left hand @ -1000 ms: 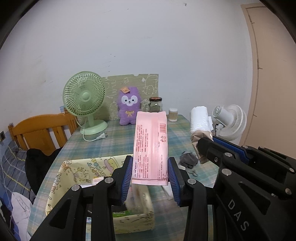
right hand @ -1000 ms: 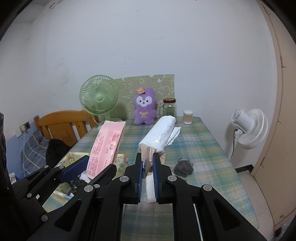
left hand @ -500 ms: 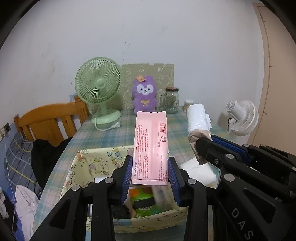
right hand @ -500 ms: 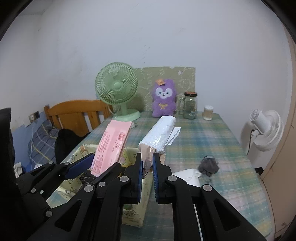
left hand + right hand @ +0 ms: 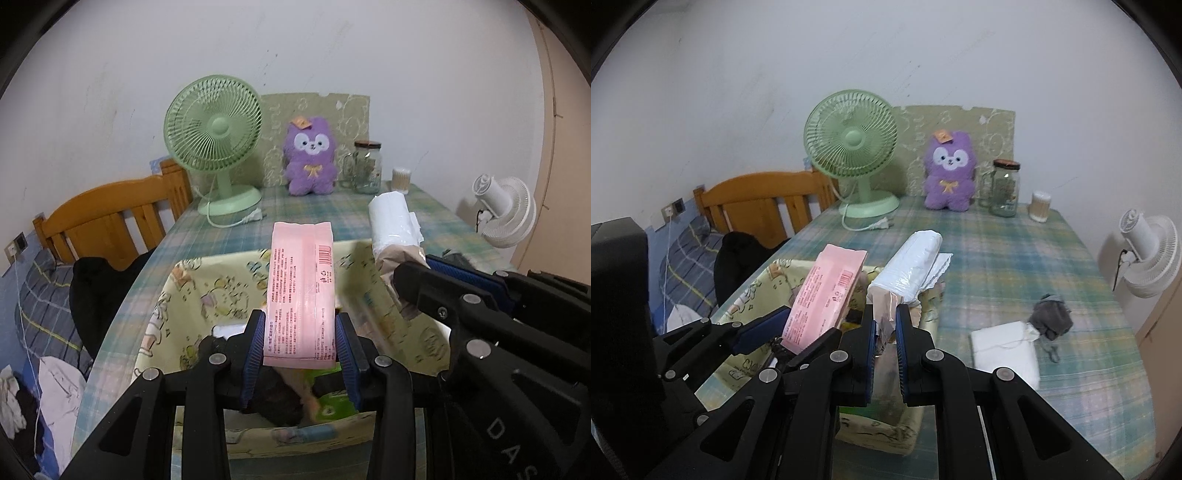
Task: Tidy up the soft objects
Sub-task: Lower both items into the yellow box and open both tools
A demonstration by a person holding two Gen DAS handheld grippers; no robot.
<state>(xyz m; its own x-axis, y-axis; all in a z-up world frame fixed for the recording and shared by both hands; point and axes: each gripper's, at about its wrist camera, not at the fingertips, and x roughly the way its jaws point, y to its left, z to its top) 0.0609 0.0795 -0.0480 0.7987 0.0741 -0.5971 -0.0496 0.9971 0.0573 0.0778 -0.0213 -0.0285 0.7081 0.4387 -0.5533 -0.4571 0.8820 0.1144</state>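
My left gripper point(image 5: 300, 341) is shut on a pink soft packet point(image 5: 301, 288) and holds it above the open yellow cartoon-print fabric box point(image 5: 184, 295). The packet also shows in the right wrist view point(image 5: 827, 295). My right gripper point(image 5: 885, 328) is shut on a brown-ended pack with a white plastic-wrapped roll point(image 5: 912, 266), held over the box's right side point(image 5: 931, 310). The roll shows in the left wrist view point(image 5: 393, 221). The box holds a green packet point(image 5: 332, 397) and dark items.
A white folded pad point(image 5: 1004, 347) and a grey cloth point(image 5: 1051, 314) lie on the plaid table point(image 5: 1015, 258). At the back stand a green fan point(image 5: 855, 158), a purple plush point(image 5: 949, 170), a glass jar point(image 5: 1004, 188). A wooden chair point(image 5: 110, 218) is at left, a white fan point(image 5: 1148, 254) at right.
Both grippers have moved left and over the fabric box with their loads. The box now lies directly beneath them. Both grips are unchanged.
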